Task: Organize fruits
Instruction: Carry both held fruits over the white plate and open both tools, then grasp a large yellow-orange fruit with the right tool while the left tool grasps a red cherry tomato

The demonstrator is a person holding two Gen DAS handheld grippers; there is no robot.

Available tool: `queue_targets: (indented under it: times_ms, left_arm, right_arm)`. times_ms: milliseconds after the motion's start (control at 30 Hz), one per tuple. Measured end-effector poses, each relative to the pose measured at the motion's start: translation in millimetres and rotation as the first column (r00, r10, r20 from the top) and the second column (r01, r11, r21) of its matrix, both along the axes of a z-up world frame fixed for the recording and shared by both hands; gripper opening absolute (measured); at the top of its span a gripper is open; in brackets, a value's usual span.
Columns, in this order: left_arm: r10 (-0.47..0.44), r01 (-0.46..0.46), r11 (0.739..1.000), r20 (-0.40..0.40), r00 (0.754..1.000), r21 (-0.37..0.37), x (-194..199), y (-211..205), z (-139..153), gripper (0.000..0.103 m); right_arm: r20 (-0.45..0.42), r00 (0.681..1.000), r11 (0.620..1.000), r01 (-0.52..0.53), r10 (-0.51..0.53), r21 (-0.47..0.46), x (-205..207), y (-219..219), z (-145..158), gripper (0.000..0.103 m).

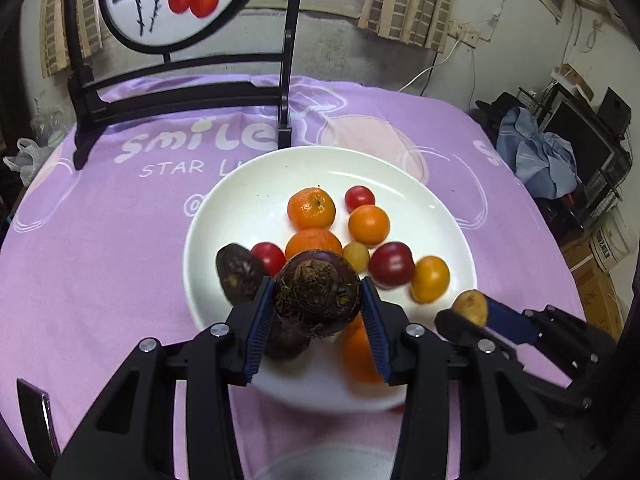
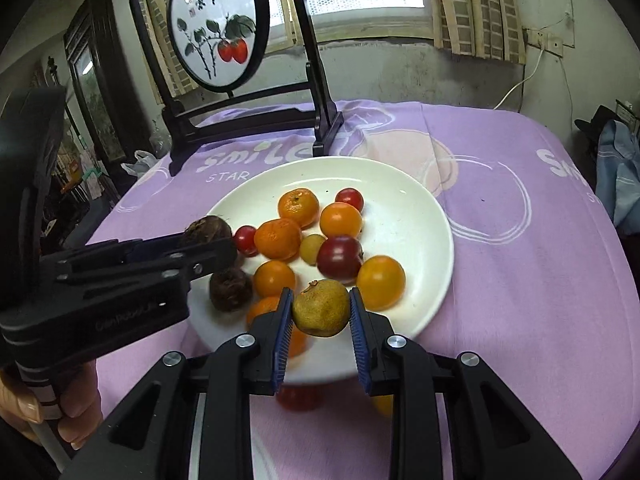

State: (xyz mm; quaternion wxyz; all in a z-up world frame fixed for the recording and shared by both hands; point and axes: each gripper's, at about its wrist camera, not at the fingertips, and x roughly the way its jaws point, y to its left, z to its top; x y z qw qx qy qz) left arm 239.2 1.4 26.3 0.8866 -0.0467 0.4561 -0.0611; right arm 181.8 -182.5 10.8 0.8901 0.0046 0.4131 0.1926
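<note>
Two grippers up over the white plate (image 1: 448, 216), each pinching a piece. Left gripper (image 1: 318, 308) has its blue pads pressed on a dark brown rough-skinned round fruit (image 1: 316, 290), held above the near-left part of the plate. Right gripper (image 2: 320, 314) is clamped on a small yellowish-brown fruit (image 2: 320, 308), held over the plate's near edge; in the left wrist view it comes in from the right with that fruit at its tip. Plate sits on a purple cloth (image 1: 100, 240) printed "smile", just in front of a black-framed round screen (image 2: 218, 24) painted with red fruit. On the plate: several orange mandarins (image 1: 311, 208) clustered mid-plate, small red tomatoes (image 1: 359, 197) at the far right and left of the cluster, one dark red plum-like fruit (image 2: 340, 258) touching the oranges, one pale yellow small fruit (image 1: 356, 256) in the middle, and more dark brown fruits (image 2: 231, 290) at the left rim. A hand (image 2: 60, 412) grips the left gripper's handle, bottom left of the right wrist view. Some fruit blurs below the plate's near edge, kind unclear.
</note>
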Motion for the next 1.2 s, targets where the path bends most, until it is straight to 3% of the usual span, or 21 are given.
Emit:
queue_targets:
  times_ms: [133, 233, 300, 467, 600, 867, 967, 1100, 1200]
  left_arm:
    - [0.025, -0.025, 0.999, -0.005, 1.0, 0.037, 19, -5, -8, 0.045]
    - [0.05, -0.051, 0.997, 0.009, 0.999, 0.05, 20, -5, -10, 0.068]
    - [0.058, -0.059, 0.997, 0.016, 0.998, 0.047, 17, -4, -7, 0.068]
    - [0.073, -0.078, 0.995, 0.063, 0.995, 0.07, -13, 0, 7, 0.079]
    - [0.104, -0.112, 0.991, 0.121, 0.987, 0.067, -58, 4, 17, 0.092]
    - [0.123, -0.131, 0.987, 0.092, 0.988, 0.091, -122, 11, -1, 0.092]
    - [0.105, -0.109, 0.991, 0.05, 0.993, 0.082, -133, 6, -19, 0.092]
    - [0.072, -0.079, 0.989, 0.058, 0.996, 0.129, -138, -5, -34, 0.092]
    - [0.046, -0.052, 0.991, 0.053, 0.998, 0.122, -136, -7, -41, 0.093]
  right_arm:
    - [-0.001, 1.0, 1.0, 0.013, -0.013, -0.02, 16, 3, -10, 0.032]
    - [0.02, 0.999, 0.999, 0.034, -0.033, -0.023, 17, -1, -11, 0.044]
    - [0.021, 0.999, 0.999, 0.04, -0.04, -0.02, 13, -6, -9, 0.044]
    - [0.056, 0.998, 0.998, 0.036, -0.033, -0.046, -15, -19, 3, 0.044]
    - [0.077, 0.997, 0.994, 0.034, -0.026, -0.107, -41, -30, 5, 0.054]
    - [-0.001, 0.999, 0.981, 0.042, -0.043, -0.191, -81, -49, -26, 0.054]
    - [-0.019, 0.999, 0.977, 0.045, -0.05, -0.208, -85, -49, -38, 0.054]
    - [-0.022, 0.998, 0.973, 0.05, -0.056, -0.226, -78, -44, -47, 0.054]
    - [-0.029, 0.999, 0.974, 0.037, -0.044, -0.223, -65, -39, -52, 0.054]
